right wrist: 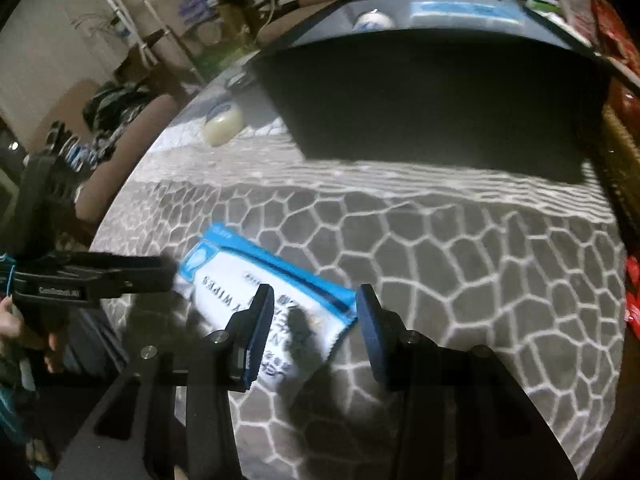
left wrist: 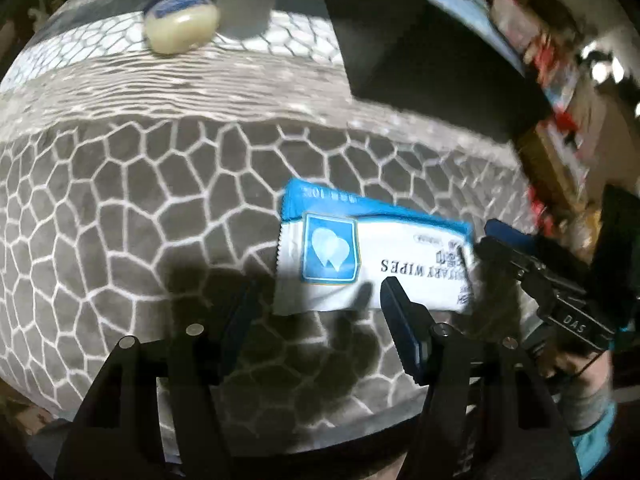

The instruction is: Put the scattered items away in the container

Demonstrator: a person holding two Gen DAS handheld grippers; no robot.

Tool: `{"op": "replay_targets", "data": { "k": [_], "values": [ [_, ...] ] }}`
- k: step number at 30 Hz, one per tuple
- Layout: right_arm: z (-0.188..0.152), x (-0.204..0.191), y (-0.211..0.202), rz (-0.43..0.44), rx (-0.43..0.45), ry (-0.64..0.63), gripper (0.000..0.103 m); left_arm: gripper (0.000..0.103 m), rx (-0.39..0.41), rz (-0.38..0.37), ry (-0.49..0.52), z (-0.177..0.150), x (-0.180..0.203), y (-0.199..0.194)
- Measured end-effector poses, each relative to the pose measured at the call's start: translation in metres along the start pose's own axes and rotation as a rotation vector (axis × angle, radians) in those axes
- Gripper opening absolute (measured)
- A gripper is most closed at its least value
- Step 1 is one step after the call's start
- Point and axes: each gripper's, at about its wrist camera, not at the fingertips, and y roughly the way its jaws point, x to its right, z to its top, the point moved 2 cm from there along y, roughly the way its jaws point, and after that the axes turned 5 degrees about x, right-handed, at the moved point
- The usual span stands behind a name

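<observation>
Left claw (left wrist: 316,304): released, its jaws apart over the near edge of the wipes pack, pads not pressing it.
Right claw (right wrist: 316,312): jaws parted, one each side of the pack's end; no pad clearly presses it.
Wipes pack (left wrist: 372,256): blue and white, flat on the desk (left wrist: 120,200) with its grey, white-veined cloth.
Jar (left wrist: 182,22): small, cream, blue lid, on its side, well apart from the pack.
Container (right wrist: 432,100): dark, beyond the pack.

grey web-patterned table (left wrist: 120,208) with wipes packet (left wrist: 372,256), cream jar (left wrist: 182,24), black container (left wrist: 420,48)
</observation>
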Motion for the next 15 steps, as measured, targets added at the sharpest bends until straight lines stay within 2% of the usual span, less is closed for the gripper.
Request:
{"op": "replay_targets", "data": {
  "k": [1, 2, 3, 5, 9, 12, 15],
  "values": [
    [-0.004, 0.001, 0.01, -0.021, -0.045, -0.001, 0.044, 0.061, -0.023, 0.03, 0.014, -0.001, 0.002, 0.008],
    [-0.005, 0.003, 0.011, -0.011, -0.041, 0.016, 0.044, 0.06, -0.044, 0.055, 0.017, -0.003, 0.002, 0.017],
    [-0.004, 0.006, 0.009, 0.005, -0.042, 0.038, 0.044, 0.061, -0.034, 0.047, 0.007, -0.003, -0.002, 0.017],
    [-0.005, 0.011, 0.008, -0.018, -0.049, 0.041, 0.044, 0.061, -0.028, 0.06, -0.013, -0.002, -0.011, 0.014],
    [-0.002, 0.023, 0.004, 0.021, -0.044, 0.111, 0.044, 0.06, -0.037, 0.068, -0.052, -0.003, -0.029, 0.005],
    [0.007, 0.037, -0.001, 0.122, -0.013, 0.217, 0.046, 0.061, -0.04, -0.019, -0.101, -0.01, -0.033, -0.004],
    [0.013, 0.049, 0.01, 0.178, -0.027, 0.315, 0.046, 0.061, -0.066, -0.162, -0.136, -0.022, -0.02, -0.011]
  ]
}}
